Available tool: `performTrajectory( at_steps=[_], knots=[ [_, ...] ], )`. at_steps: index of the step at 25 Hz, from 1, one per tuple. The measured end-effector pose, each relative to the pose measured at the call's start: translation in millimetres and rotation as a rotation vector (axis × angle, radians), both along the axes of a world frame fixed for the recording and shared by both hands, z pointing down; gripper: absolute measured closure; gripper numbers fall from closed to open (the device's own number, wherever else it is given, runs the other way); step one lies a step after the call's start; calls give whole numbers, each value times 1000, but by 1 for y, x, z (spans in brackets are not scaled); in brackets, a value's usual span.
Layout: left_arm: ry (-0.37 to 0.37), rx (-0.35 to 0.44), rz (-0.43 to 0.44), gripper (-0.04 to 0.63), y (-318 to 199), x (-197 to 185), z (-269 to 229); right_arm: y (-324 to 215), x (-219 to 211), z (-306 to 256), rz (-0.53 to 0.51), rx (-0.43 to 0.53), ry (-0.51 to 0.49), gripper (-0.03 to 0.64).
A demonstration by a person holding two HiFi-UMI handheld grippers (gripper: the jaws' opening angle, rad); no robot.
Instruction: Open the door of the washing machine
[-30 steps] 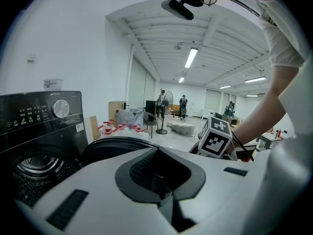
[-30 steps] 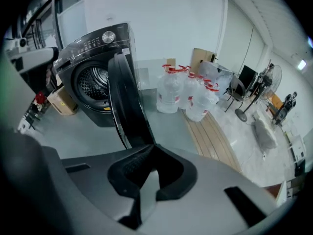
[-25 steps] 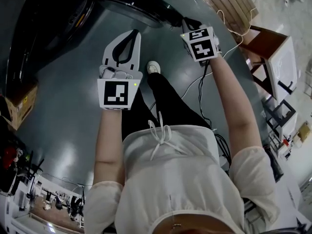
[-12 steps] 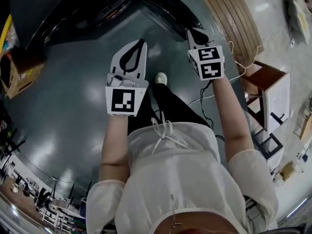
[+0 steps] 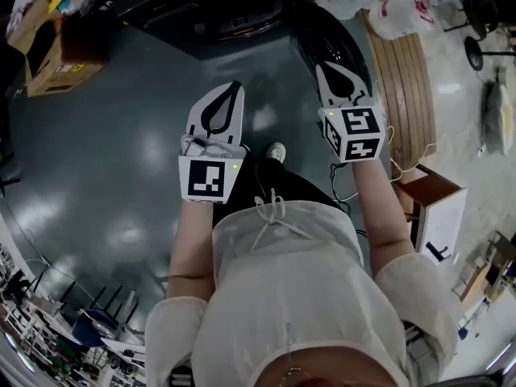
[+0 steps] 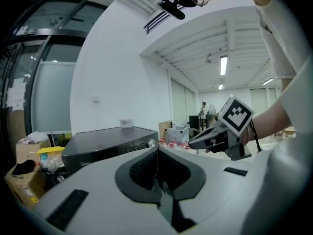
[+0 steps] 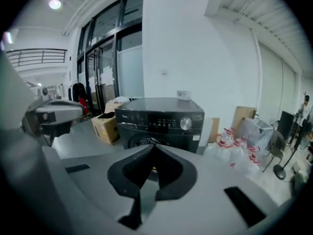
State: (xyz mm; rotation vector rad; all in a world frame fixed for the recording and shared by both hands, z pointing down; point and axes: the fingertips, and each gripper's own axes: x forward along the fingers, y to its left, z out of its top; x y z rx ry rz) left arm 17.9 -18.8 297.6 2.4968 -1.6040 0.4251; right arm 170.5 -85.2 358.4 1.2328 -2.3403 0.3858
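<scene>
The dark washing machine (image 5: 226,6) stands at the top of the head view; the right gripper view shows its front with a knob and control panel (image 7: 161,119). The jaws hide most of its round door there. A dark curved part (image 5: 326,39) juts from the machine toward my right gripper (image 5: 325,67). I cannot tell whether it is the door swung out. Both grippers hang in the air short of the machine, touching nothing. My left gripper (image 5: 235,85) is shut and empty, as is the right (image 7: 154,147). The left gripper view (image 6: 158,151) shows the machine (image 6: 107,148) to its left.
A cardboard box (image 5: 56,63) sits left of the machine. Bags and water bottles (image 5: 379,6) lie to its right, by a round wooden pallet (image 5: 403,87). A small brown stand (image 5: 431,196) and floor cables (image 5: 347,188) are at the person's right.
Both grippers have lifted and tipped up toward level, still shut. The right one has come away from the dark curved part. The head view has swung so more floor and room show.
</scene>
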Motion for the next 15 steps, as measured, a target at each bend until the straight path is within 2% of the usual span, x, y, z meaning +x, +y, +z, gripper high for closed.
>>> performTrajectory(
  at_steps=[3, 6, 8, 10, 15],
  knots=[
    [8, 19, -65, 574, 13, -29, -18, 3, -30, -34, -46, 58, -52, 609],
    [73, 51, -128, 574, 25, -57, -39, 4, -52, -59, -70, 101, -99, 609],
    [102, 107, -172, 574, 30, -77, -53, 7, -65, -71, -93, 130, -120, 609],
    [101, 149, -211, 574, 37, -94, -65, 12, -76, -86, -123, 174, -138, 611],
    [51, 193, -266, 574, 58, -123, -91, 31, -95, -129, -201, 285, -155, 611]
  ],
)
